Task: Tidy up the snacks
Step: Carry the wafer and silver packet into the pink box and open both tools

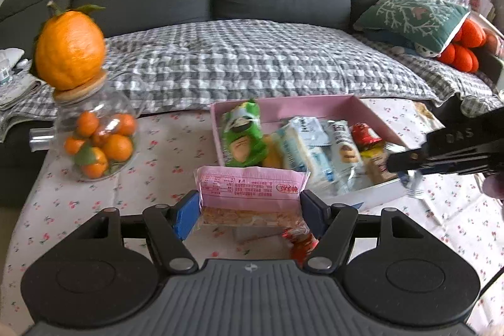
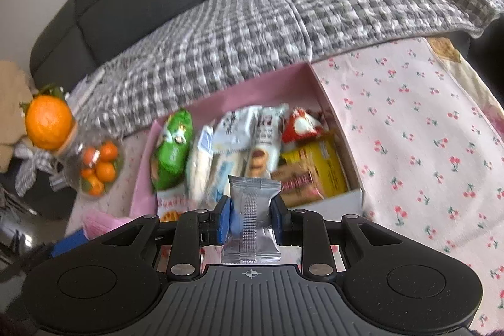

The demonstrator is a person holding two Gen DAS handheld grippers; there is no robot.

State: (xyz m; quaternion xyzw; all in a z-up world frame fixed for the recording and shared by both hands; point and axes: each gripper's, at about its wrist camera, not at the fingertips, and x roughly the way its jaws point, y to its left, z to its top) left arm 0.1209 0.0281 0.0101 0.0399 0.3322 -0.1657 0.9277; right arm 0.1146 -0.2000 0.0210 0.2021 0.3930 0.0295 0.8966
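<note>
Pink cardboard walls mark the box [image 1: 283, 106], which sits on the cherry-print counter [image 2: 409, 131] just ahead of both sets of jaws and already holds most of the snacks. Inside it, packed side by side, are a green packet [image 2: 171, 150], several pale blue-and-white wrappers [image 2: 233, 131], a red-and-white packet [image 2: 300, 124] and a yellow box [image 2: 324, 165] at the end nearest the right-hand jaws.

Two items are in hand and not yet filed. The left gripper [image 1: 250, 210] has its jaws clamped on the ends of a pink-labelled cracker pack [image 1: 249, 191], held clear of the counter just short of the box's near wall. The right gripper [image 2: 250, 219] has its jaws pinched tight on a small silver sachet [image 2: 252, 219], held upright just before the box's near edge.

One more piece shows outside the box: a red wrapper [image 1: 302, 243] on the counter beneath the left jaws. Another pink packet [image 2: 100, 222] seen left of the right jaws is probably the pack in the left grip.

By my reading the sorting is well past halfway: what remains is to set down the two held packs, then gather the red wrapper.
</note>
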